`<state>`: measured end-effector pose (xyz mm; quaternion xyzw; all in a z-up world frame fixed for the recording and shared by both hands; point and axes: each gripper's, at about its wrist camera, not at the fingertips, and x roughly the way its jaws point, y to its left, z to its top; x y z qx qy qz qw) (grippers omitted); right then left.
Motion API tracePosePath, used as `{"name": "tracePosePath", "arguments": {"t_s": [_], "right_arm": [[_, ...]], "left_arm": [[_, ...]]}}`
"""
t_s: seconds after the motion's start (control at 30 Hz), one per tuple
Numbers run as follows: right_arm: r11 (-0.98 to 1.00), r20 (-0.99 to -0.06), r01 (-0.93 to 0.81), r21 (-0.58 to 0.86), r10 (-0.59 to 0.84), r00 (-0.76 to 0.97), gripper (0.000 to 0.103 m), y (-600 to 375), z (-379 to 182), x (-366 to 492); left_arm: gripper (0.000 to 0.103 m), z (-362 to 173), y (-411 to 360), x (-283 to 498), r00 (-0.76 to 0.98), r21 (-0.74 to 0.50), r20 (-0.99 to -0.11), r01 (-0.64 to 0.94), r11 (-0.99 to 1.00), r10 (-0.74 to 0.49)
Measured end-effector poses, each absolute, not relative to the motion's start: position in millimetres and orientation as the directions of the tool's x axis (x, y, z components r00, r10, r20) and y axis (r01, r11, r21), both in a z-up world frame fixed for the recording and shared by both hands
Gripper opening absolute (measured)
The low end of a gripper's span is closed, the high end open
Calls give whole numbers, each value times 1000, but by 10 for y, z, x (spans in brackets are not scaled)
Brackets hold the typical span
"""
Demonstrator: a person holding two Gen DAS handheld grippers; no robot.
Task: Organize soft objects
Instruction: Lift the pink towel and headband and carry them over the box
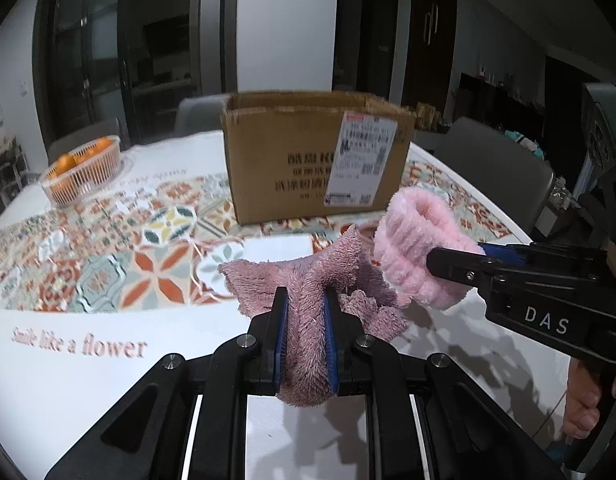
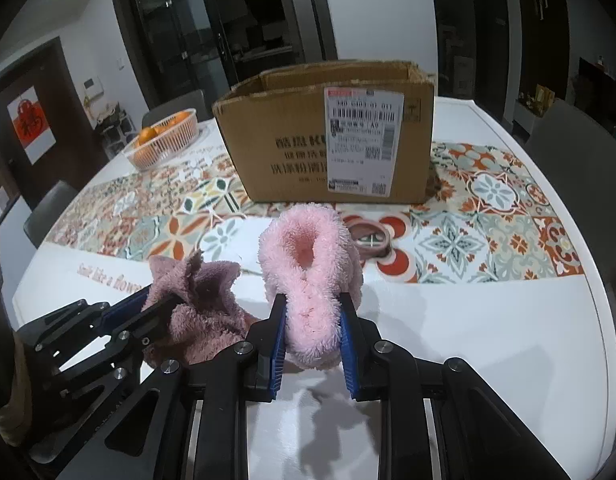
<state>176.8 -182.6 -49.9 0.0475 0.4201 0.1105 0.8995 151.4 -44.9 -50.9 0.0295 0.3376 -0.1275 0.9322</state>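
My left gripper (image 1: 304,298) is shut on a mauve fluffy cloth (image 1: 308,268), which hangs crumpled between its blue pads above the table. My right gripper (image 2: 313,304) is shut on a light pink fluffy band (image 2: 308,256), a loop of plush held off the table. In the left wrist view the right gripper (image 1: 454,258) comes in from the right with the pink band (image 1: 416,244) beside the cloth. In the right wrist view the left gripper (image 2: 164,304) sits at the lower left with the mauve cloth (image 2: 200,312). An open cardboard box (image 2: 324,136) stands behind both.
A white basket of oranges (image 1: 82,170) sits at the far left of the table. A roll of tape (image 2: 370,236) lies on the patterned tablecloth (image 2: 488,208) in front of the box. Grey chairs (image 1: 492,168) stand around the table. A hand (image 1: 584,404) holds the right gripper's handle.
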Motion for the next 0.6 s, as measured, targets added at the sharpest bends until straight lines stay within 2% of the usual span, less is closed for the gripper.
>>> {"name": "tracePosePath", "arguments": {"t_s": [0.6], "right_arm": [[975,-638,-119,189,214,739,25,-1840,-56,1787]], "left_arm": [[17,34,-361,1544,856,22,-483,221,975,-183]]}}
